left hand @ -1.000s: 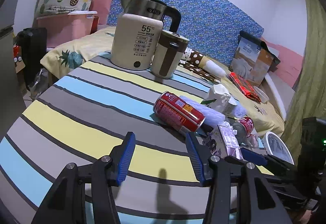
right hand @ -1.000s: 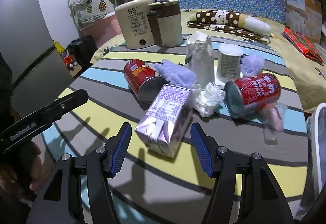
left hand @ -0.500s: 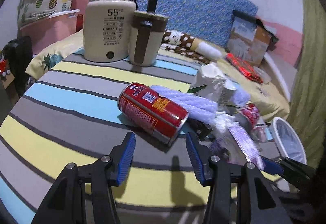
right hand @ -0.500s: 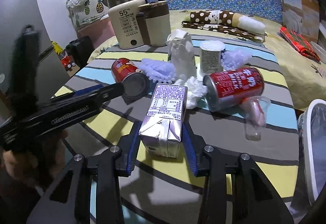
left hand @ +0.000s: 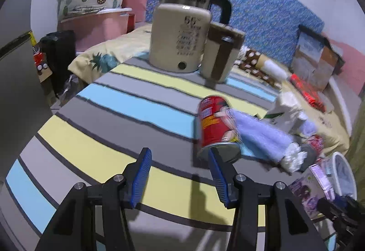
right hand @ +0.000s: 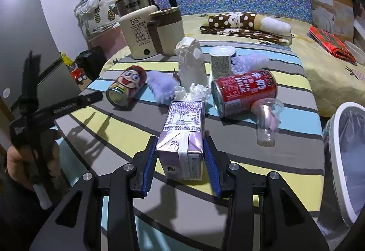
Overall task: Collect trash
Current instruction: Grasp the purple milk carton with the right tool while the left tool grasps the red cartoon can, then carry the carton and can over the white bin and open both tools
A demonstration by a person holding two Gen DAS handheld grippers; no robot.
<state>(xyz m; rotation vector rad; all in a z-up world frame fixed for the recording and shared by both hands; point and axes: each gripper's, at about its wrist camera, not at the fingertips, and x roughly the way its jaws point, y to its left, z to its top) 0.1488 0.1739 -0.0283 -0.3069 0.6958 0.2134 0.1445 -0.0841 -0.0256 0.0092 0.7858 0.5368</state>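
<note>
Right gripper [right hand: 180, 159] angled down over striped table [right hand: 296, 100], clamped on purple carton [right hand: 182, 134]. Left gripper [left hand: 180, 173] angled down, jaws spread, empty, red can [left hand: 214, 125] just beyond right fingertip.

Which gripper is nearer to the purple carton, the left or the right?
Right. The right gripper is closed around the purple carton. The left gripper stands open beside the cartoon can, apart from the carton.

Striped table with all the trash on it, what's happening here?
A person is clearing litter with two tools. The right hand-held gripper is shut on the purple drink carton, which stands on the striped table. The left hand-held gripper is open with nothing between its pads, close to a red can lying on its side. A white bin sits at the table's right edge.
</note>
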